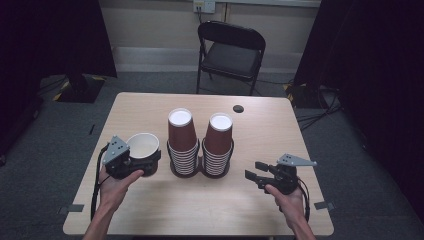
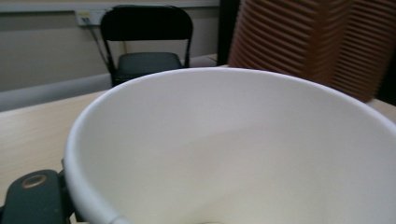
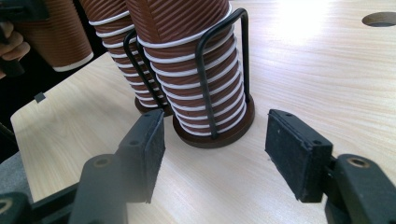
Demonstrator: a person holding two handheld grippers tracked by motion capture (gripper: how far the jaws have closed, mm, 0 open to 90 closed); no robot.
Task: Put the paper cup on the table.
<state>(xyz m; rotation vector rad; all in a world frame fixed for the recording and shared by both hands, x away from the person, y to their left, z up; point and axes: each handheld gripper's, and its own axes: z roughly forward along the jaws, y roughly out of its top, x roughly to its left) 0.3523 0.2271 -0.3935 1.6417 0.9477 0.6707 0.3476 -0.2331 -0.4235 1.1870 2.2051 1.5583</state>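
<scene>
Two stacks of brown ribbed paper cups stand upside down in black wire holders at the table's middle: the left stack (image 1: 182, 142) and the right stack (image 1: 218, 145). My left gripper (image 1: 150, 162) is shut on a single brown cup (image 1: 142, 144) just left of the stacks, its white inside facing up. In the left gripper view that cup (image 2: 224, 154) looms close, with the stacks (image 2: 317, 42) behind it. My right gripper (image 1: 254, 170) lies low to the right of the stacks, open. In its own view the gripper (image 3: 215, 149) faces the base of the right stack (image 3: 196, 56) with nothing between its pads.
The light wooden table (image 1: 210, 205) has a round cable hole (image 1: 238, 108) at the back right. A black folding chair (image 1: 230, 50) stands behind the table. Dark curtains hang on both sides. Bare tabletop lies in front of the stacks.
</scene>
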